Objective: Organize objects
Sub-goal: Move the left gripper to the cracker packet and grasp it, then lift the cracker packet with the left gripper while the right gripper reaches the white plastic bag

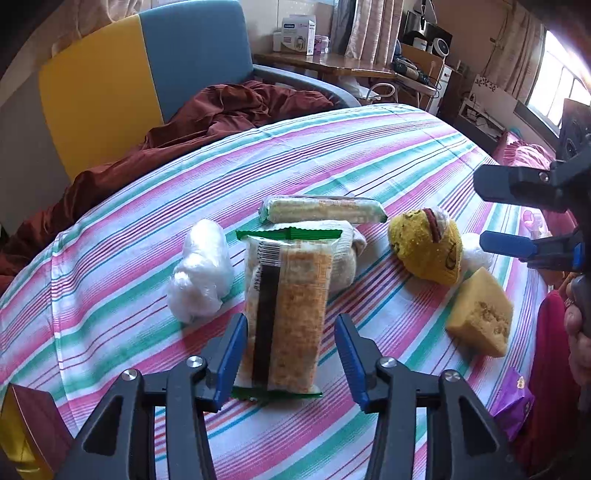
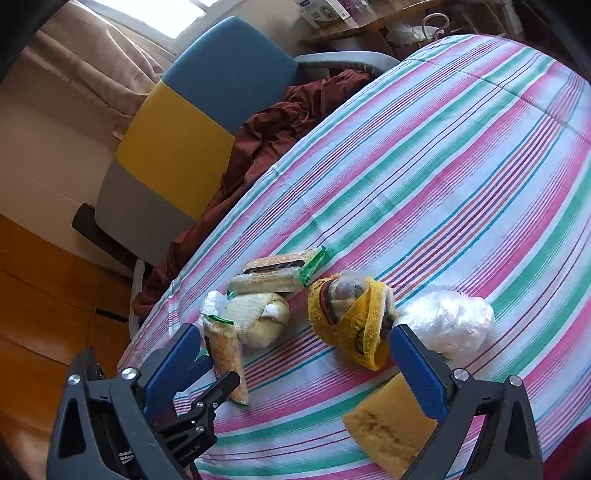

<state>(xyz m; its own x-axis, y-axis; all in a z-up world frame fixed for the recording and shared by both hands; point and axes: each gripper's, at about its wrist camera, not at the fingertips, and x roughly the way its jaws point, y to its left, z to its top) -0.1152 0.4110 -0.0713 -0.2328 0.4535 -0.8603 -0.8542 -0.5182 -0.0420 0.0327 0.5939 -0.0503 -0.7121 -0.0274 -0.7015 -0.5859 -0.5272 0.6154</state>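
My left claw (image 1: 291, 354) stands spread around the cracker packet (image 1: 286, 314) on the striped bed (image 1: 369, 155), pads apart from it. Looks like placing; next, back off. Right claw (image 2: 295, 369) spread, empty.

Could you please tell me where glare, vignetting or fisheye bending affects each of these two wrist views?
Left wrist view: the window at upper right is blown out, the corners are black, and the pink, green and white striped cloth bulges into a dome. Right wrist view: the window at top glares white, the corners darken, and the stripes curve strongly.
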